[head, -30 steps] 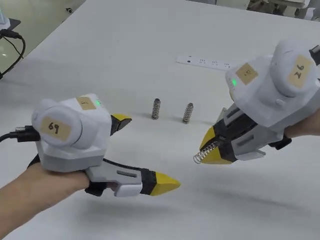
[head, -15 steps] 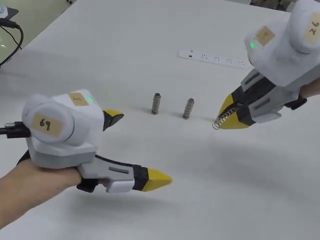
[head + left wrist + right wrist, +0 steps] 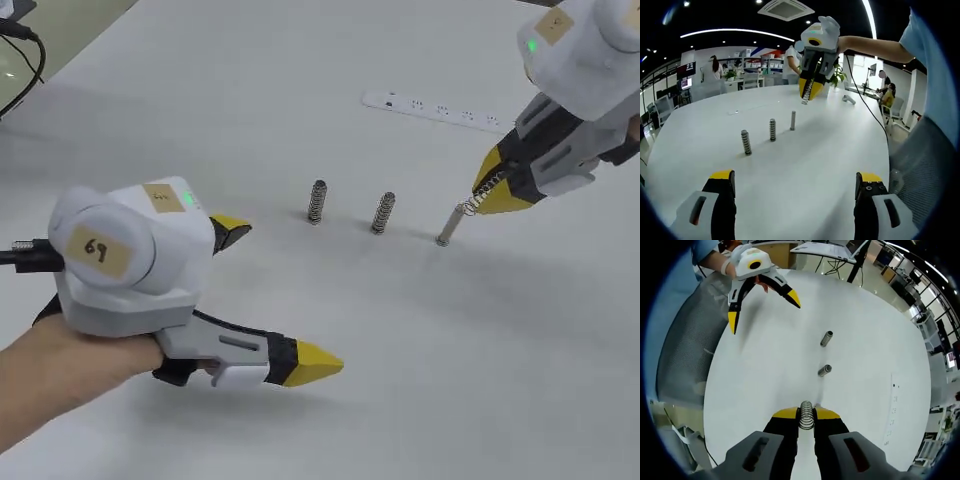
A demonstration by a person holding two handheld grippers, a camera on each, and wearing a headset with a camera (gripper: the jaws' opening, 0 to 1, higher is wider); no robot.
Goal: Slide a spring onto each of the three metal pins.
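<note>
My right gripper (image 3: 497,190), clamped on a spring (image 3: 476,204), had come to just above the bare pin (image 3: 448,228); my left gripper (image 3: 287,295) stayed apart.

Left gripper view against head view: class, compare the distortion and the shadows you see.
Left gripper view: the fisheye curves the table edge and the ceiling light; the bare pin is small but sharp. Head view: lines run straight, with a soft shadow under the left gripper.

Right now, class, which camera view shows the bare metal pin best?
The left gripper view: the bare pin stands side-on, its whole length clear. The head view shows it foreshortened, its top close to the spring in the right gripper.
</note>
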